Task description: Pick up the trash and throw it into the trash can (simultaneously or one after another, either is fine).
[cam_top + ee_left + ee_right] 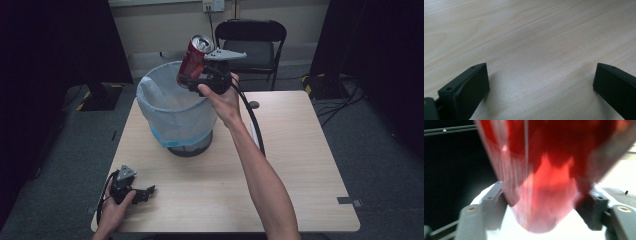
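Left gripper [146, 192]: near the table's [300, 150] front left corner, lying on the wood, held by the left hand [116, 206]. Jaws point right along the front edge, standing wide apart with bare wood between them; open, holding nothing.
Left gripper view: two black jaws low at either side, light wood grain between and beyond them, nothing gripped.
Right forearm: comes in from the front edge right of centre, runs up and left over the middle of the table to the right hand [222, 95].
Cable [255, 125]: black, loops from the right gripper down beside the forearm.
Right gripper [189, 79]: raised off the table, over the near right rim of the bin. Grey three-cornered plate on top. Jaws sit on either side of the can's lower end; whether the pads press on it can't be told, blurred.
Red can [192, 57]: in the air at the right gripper, above the bin's right rim, tilted, silver top up and to the right. Right gripper view: red can [544, 170] blurred, between the two jaws, white liner below it.
Bin [175, 107]: mesh basket with a white bag liner, stands on the table's left half toward the back edge.
Chair [252, 45]: black, on the floor behind the back edge.
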`<state>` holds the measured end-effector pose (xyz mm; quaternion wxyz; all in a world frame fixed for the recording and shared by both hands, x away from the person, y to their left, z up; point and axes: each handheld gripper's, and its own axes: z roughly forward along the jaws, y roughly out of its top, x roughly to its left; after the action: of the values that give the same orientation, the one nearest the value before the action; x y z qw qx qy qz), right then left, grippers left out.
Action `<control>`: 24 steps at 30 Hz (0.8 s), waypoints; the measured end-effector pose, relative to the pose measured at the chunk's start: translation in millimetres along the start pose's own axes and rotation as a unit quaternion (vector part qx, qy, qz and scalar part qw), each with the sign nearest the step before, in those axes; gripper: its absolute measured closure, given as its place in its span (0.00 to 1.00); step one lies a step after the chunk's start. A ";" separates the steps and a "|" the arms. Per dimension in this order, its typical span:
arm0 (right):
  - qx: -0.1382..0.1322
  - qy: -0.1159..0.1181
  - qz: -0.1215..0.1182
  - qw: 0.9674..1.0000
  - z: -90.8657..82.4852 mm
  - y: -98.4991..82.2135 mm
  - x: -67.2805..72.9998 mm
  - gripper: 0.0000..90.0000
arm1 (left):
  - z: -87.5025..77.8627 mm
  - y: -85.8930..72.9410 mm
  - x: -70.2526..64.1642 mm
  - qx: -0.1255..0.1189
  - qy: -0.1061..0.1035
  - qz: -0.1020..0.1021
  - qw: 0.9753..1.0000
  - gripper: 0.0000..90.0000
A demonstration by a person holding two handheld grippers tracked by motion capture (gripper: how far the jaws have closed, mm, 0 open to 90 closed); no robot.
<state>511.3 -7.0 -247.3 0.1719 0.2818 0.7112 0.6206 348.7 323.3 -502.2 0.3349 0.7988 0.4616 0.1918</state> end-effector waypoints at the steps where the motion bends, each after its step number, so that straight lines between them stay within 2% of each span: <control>1: 0.003 -0.003 -0.002 1.000 1.2 0.8 -0.6 0.30 | 0.0 0.0 -0.1 0.000 0.000 0.000 1.000 0.00; 4: 0.007 -0.002 0.004 1.000 1.9 2.8 -0.8 0.29 | 0.0 0.0 0.0 0.000 0.000 0.000 1.000 0.00; 13: 0.009 0.002 -0.011 1.000 4.1 9.8 8.3 0.29 | -0.1 -0.2 -0.2 -0.001 0.001 0.000 1.000 0.00; 20: 0.013 -0.005 -0.010 1.000 -0.5 5.1 2.8 0.29 | -0.1 -0.2 -0.2 -0.001 0.000 0.000 1.000 0.00; 24: 0.013 -0.018 -0.011 1.000 -9.2 1.2 -2.3 0.29 | -0.1 -0.2 -0.2 -0.001 0.000 0.000 1.000 0.00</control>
<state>507.9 -15.6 -244.8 0.1875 0.2873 0.7189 0.6045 348.4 323.2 -502.3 0.3351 0.7985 0.4615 0.1925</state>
